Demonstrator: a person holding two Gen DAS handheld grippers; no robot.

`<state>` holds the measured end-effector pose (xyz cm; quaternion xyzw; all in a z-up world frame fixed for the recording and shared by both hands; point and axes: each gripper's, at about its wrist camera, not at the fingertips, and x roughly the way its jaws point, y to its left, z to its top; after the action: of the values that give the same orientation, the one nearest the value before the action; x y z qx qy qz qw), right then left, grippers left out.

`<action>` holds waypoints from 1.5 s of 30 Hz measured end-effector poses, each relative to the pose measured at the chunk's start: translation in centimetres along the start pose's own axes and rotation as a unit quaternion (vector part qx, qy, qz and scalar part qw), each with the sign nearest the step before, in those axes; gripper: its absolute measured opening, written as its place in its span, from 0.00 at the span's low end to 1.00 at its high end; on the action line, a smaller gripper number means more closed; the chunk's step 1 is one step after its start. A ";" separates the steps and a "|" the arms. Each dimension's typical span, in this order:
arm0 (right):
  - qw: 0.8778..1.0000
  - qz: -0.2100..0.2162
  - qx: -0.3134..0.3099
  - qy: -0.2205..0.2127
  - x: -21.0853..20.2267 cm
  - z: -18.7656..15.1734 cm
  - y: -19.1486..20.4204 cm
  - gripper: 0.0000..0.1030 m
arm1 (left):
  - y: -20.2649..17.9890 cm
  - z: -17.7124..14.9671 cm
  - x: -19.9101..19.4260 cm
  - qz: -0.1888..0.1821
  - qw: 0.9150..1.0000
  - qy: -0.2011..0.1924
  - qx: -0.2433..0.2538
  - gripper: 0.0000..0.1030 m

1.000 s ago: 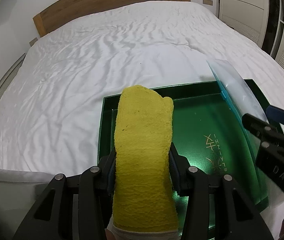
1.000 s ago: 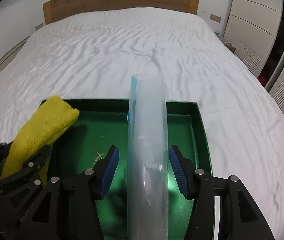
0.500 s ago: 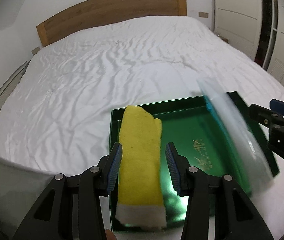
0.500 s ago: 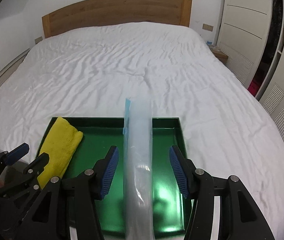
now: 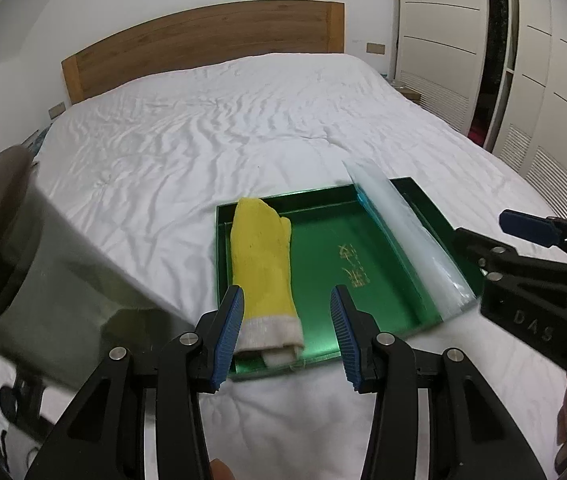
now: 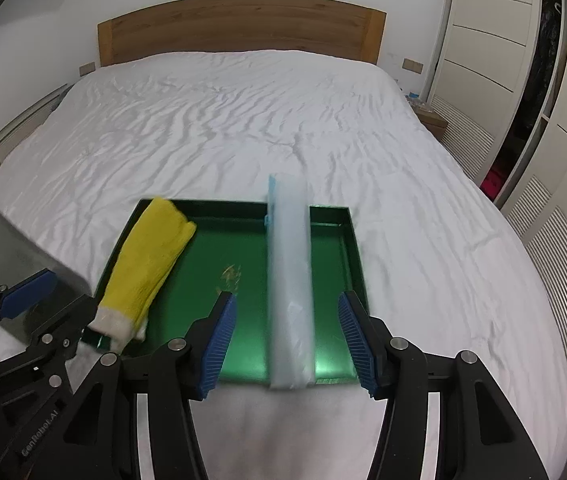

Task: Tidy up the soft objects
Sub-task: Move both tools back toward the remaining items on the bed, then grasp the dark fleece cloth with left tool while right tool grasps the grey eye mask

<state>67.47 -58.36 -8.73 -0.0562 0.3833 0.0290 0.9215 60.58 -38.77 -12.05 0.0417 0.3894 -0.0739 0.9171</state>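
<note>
One green tray (image 6: pixel 353 240) on white bed (image 6: pixel 243 120), wooden headboard (image 6: pixel 239 28)

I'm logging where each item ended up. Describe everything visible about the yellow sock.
The yellow sock is a knitted, fuzzy-looking piece with a white ribbed cuff at its near end. It lies flat and stretched out lengthwise along the left side of the green tray, toe toward the headboard, cuff resting over the tray's near edge. Nothing grips it: the left gripper hangs above the cuff end with jaws spread wide on either side, not touching. The clear plastic bag lies apart on the tray's right side.
</note>
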 end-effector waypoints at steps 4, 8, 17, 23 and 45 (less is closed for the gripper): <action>1.000 -0.009 0.000 0.000 -1.9 -0.8 0.8 0.52 | 0.4 -0.7 -2.1 -0.012 1.000 -0.008 -0.004 0.38; 1.000 -0.015 0.005 -0.006 -4.7 -1.9 1.8 0.56 | 1.8 -1.7 -6.0 -0.036 0.999 -0.022 -0.018 0.49; 0.999 0.019 -0.035 -0.003 -14.6 -7.1 10.2 0.61 | 9.9 -7.5 -15.1 -0.057 0.997 -0.003 -0.045 0.55; 0.995 0.089 -0.052 0.013 -19.9 -10.1 19.6 0.67 | 19.7 -13.1 -19.6 0.000 0.999 0.026 -0.040 0.55; 0.986 0.148 -0.015 0.073 -16.7 -12.3 36.8 0.67 | 45.9 -24.7 -18.4 0.105 0.983 0.112 -0.097 0.55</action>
<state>43.52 -23.60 -8.50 -0.0143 0.4536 0.1665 0.8754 38.20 11.67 -15.03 0.0010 0.4883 0.0665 0.8701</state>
